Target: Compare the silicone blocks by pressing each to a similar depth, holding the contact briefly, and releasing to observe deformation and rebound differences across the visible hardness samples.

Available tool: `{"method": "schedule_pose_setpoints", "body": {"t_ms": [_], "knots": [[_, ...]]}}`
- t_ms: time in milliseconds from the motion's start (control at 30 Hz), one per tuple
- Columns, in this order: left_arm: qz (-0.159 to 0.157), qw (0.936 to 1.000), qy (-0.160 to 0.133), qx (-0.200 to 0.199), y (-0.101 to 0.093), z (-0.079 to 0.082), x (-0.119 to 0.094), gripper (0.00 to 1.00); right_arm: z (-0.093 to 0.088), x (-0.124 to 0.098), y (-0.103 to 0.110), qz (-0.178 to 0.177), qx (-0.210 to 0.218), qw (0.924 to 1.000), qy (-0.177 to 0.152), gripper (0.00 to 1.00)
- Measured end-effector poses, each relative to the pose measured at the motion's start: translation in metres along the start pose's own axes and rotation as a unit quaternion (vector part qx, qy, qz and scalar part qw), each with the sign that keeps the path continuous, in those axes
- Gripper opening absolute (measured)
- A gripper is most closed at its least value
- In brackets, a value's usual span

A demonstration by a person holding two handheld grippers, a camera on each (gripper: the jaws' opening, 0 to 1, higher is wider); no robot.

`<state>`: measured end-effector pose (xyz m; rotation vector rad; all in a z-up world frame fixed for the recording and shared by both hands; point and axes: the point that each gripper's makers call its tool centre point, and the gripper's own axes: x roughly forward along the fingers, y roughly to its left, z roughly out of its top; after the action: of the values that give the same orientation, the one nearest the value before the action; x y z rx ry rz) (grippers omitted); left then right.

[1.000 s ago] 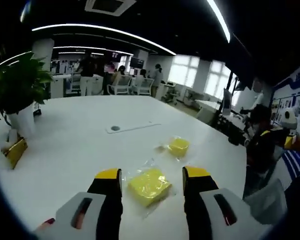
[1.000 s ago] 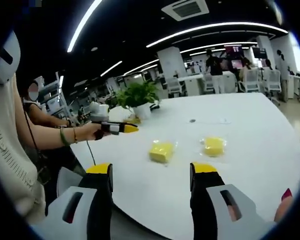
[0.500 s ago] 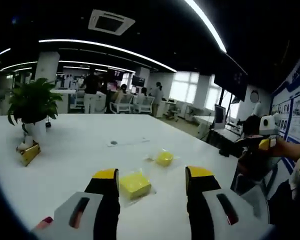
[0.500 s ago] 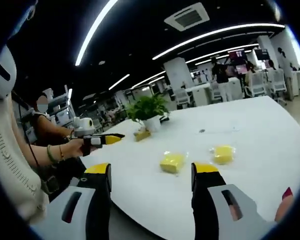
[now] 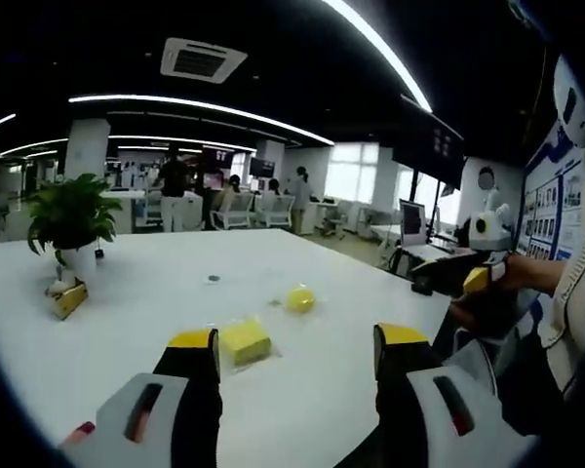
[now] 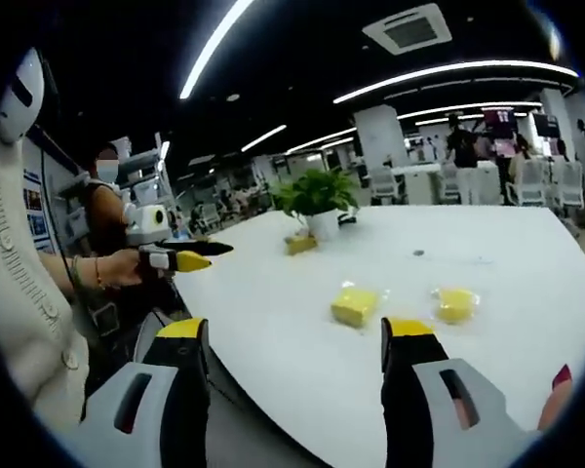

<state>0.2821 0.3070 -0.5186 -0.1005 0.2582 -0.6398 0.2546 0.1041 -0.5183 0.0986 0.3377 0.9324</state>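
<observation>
Two yellow silicone blocks lie on the white table [image 5: 127,322], each in a clear wrapper. In the left gripper view, the square block [image 5: 245,341] sits just past your left jaw tip, and the rounder block [image 5: 299,298] lies a bit farther off, apart from it. In the right gripper view, the square block [image 6: 355,305] and the rounder block [image 6: 456,304] sit side by side with a gap between them.

Your left gripper [image 5: 297,343] is up off the table with its jaws wide apart, holding nothing. Your right gripper [image 6: 297,331] is the same: jaws wide apart, touching no block.

A potted plant [image 5: 67,219] stands far back on the table, with a small gold box [image 5: 68,298] beside it.
</observation>
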Motion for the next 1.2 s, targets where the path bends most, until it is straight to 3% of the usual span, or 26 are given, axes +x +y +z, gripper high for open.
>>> {"method": "schedule_pose_setpoints", "body": {"t_ms": [300,567,867,1200], "knots": [[-0.011,0.9998,0.009,0.014,-0.016,-0.007,-0.009,0.64,0.003,0.004,0.009,-0.016,0.005,0.9997,-0.019,0.66],[-0.015,0.9998,-0.009,-0.007,-0.002,-0.002,-0.018,0.64,0.004,-0.006,0.004,-0.045,0.011,0.9986,-0.024,0.66],[-0.053,0.9986,0.006,-0.006,-0.013,-0.002,-0.015,0.64,0.006,-0.01,0.008,-0.075,0.016,0.9966,-0.031,0.65],[-0.068,0.9972,0.022,-0.021,-0.024,0.001,-0.001,0.63,0.003,-0.007,0.01,-0.07,0.017,0.997,-0.029,0.65]]}}
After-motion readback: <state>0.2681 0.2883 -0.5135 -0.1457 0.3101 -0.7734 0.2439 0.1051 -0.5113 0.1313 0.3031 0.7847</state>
